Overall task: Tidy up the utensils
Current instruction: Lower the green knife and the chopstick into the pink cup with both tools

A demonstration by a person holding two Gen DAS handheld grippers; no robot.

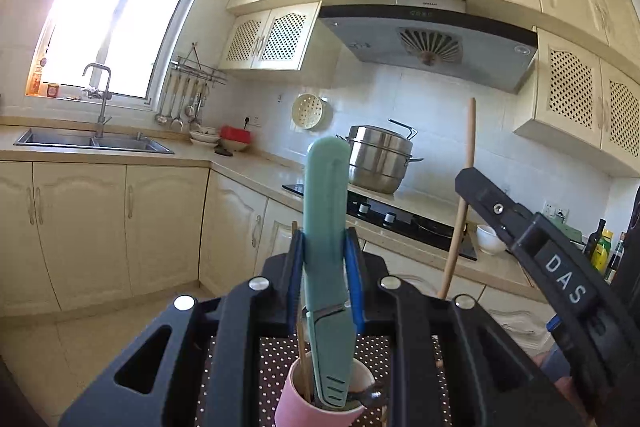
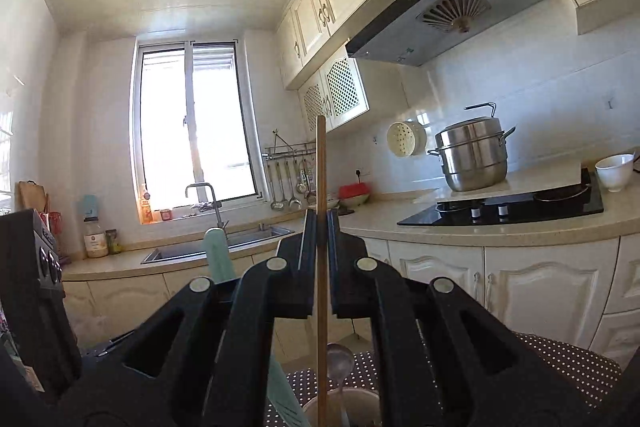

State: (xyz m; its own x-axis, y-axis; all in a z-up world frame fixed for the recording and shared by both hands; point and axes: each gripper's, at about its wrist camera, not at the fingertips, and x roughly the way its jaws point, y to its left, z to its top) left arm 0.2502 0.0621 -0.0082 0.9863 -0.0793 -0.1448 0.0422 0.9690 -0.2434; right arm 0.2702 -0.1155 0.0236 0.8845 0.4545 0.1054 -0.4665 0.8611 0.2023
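My left gripper (image 1: 325, 243) is shut on a teal-handled knife (image 1: 325, 211). The knife stands upright with its sheathed blade end down in a pink cup (image 1: 296, 399). A thin wooden chopstick (image 1: 303, 359) also stands in that cup. My right gripper (image 2: 321, 227) is shut on a long wooden stick (image 2: 321, 179), held upright over a white cup (image 2: 360, 407) that holds a metal spoon (image 2: 340, 363). The right gripper and its stick (image 1: 466, 163) show at the right of the left wrist view. The teal knife handle (image 2: 218, 255) shows at the left of the right wrist view.
A dark polka-dot cloth (image 1: 276, 355) lies under the cups. Behind are a counter with a sink (image 1: 94, 141), a black hob (image 1: 400, 219) with a steel steamer pot (image 1: 378, 159), a white bowl (image 1: 490, 239) and bottles (image 1: 600, 247).
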